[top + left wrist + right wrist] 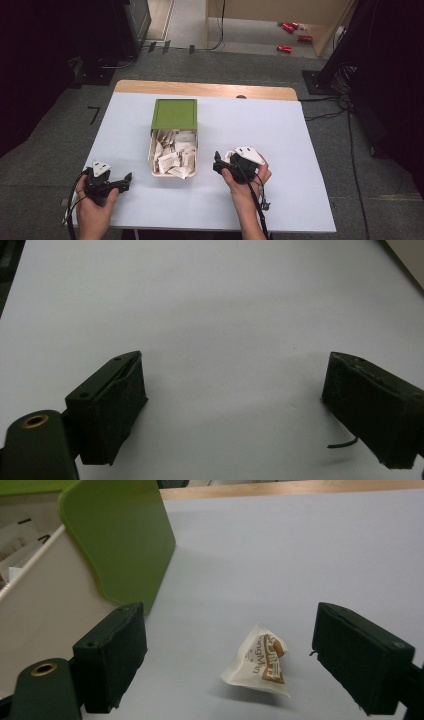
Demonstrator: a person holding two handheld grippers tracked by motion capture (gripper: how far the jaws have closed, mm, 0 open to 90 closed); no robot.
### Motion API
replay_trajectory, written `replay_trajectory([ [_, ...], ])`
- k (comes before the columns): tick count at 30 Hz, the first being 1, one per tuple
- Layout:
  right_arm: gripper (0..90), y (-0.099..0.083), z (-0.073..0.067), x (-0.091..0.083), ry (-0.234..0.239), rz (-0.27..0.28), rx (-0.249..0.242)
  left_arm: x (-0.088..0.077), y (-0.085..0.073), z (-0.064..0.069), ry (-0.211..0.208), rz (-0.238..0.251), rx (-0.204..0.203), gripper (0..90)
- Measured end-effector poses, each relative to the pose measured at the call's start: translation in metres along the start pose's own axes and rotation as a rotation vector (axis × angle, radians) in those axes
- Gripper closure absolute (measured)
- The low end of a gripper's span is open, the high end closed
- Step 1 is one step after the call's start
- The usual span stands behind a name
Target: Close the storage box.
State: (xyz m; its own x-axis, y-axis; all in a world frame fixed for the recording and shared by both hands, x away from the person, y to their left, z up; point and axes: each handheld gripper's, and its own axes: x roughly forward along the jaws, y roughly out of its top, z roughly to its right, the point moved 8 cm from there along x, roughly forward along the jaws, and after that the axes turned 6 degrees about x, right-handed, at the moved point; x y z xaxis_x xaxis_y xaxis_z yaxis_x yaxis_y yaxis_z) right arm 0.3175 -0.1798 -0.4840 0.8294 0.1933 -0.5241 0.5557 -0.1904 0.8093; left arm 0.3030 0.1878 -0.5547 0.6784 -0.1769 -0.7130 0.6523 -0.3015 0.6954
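A cream box with a green lid slid toward its far end stands mid-table, holding several white paper packets. My right gripper is just right of the box's near end, held in a hand. In the right gripper view the right gripper is open, and one crumpled white packet with brown print lies on the table between its jaws, untouched. The box wall and lid rise at left. My left gripper rests near the front left; seen in its own view, the left gripper is open over bare table.
The white tabletop has a wooden strip along its far edge. Cables run on the floor at right. Red cans lie on the floor far beyond the table.
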Motion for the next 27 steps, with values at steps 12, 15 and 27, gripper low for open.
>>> replay_trajectory([
  [12,14.4,0.009,-0.019,-0.008,0.038,0.015,-0.004,0.000,0.000,0.000,0.000,0.000,0.000,10.9],
  [15,14.4,0.011,-0.026,-0.010,0.051,0.023,-0.015,0.000,0.000,0.000,0.000,0.000,0.000,10.9],
  [27,14.9,0.015,-0.050,-0.016,0.086,0.031,-0.017,0.000,0.000,0.000,0.000,0.001,-0.001,10.9],
])
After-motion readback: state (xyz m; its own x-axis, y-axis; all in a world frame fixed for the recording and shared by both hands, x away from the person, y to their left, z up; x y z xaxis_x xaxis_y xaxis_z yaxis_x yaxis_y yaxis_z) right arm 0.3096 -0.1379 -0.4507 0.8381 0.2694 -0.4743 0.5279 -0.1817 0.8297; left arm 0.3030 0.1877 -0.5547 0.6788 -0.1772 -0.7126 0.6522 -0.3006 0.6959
